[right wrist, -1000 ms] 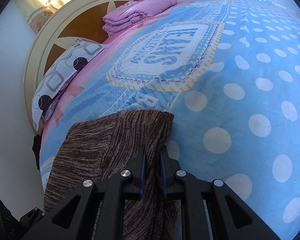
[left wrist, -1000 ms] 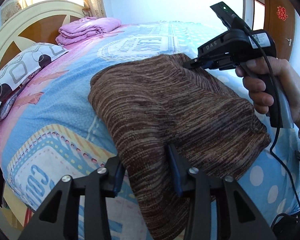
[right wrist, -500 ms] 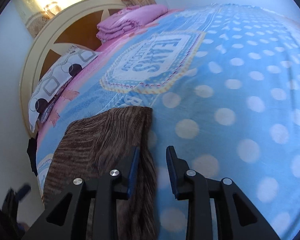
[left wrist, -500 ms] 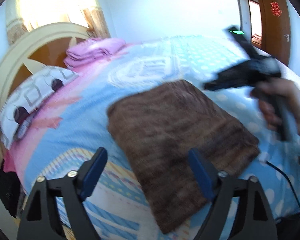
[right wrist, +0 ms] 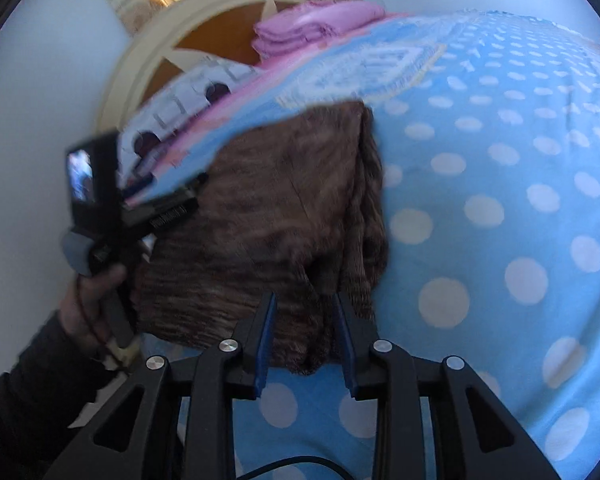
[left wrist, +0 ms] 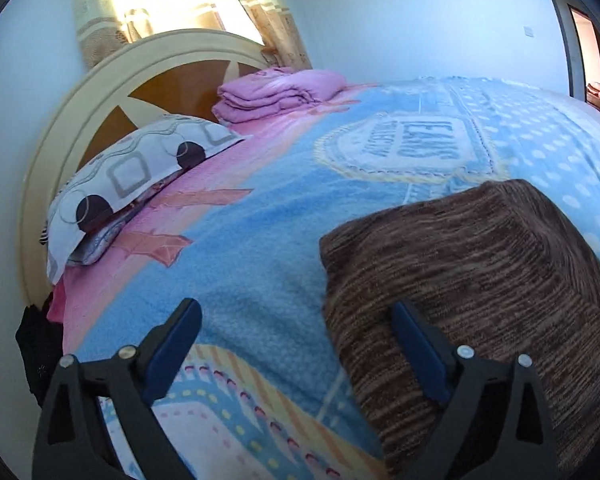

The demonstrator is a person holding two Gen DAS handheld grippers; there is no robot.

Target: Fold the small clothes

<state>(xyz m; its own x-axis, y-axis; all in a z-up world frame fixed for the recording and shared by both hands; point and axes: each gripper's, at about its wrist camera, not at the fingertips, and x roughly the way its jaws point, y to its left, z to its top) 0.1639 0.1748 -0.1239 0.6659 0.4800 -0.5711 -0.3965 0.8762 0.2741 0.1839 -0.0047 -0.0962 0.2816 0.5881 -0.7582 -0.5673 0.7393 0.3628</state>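
Left-wrist view first. My left hand-held gripper (left wrist: 296, 354) has just been opening and its jaws now stand wide apart with nothing pressed between them; the right-hand finger (left wrist: 418, 354) hangs over the near left edge of the brown knit garment (left wrist: 480, 272), the other finger over bare blanket. The garment lies as a folded rectangular pad on the blue patterned bed blanket (left wrist: 260, 248), near the front of the bed. Farther off are a patterned pillow (left wrist: 140, 168) against the headboard (left wrist: 112, 92) and a stack of folded pink bedding (left wrist: 276, 92).

Right-wrist view, motion-blurred. My right hand-held gripper (right wrist: 305, 340) has just been closing; in this view a gap shows between its fingers, and the pads sit at the near edge of the brown knit garment (right wrist: 268, 216) without visibly pinching it, so I judge it empty. The garment's right edge shows stacked layers. My left hand (right wrist: 88, 304) holds the other hand-held gripper at the garment's left side.

Step in hand, as I judge it: a fold has been laid down and released. The next move calls for either one more fold across, gripping both near corners squarely, or smoothing the pad flat.
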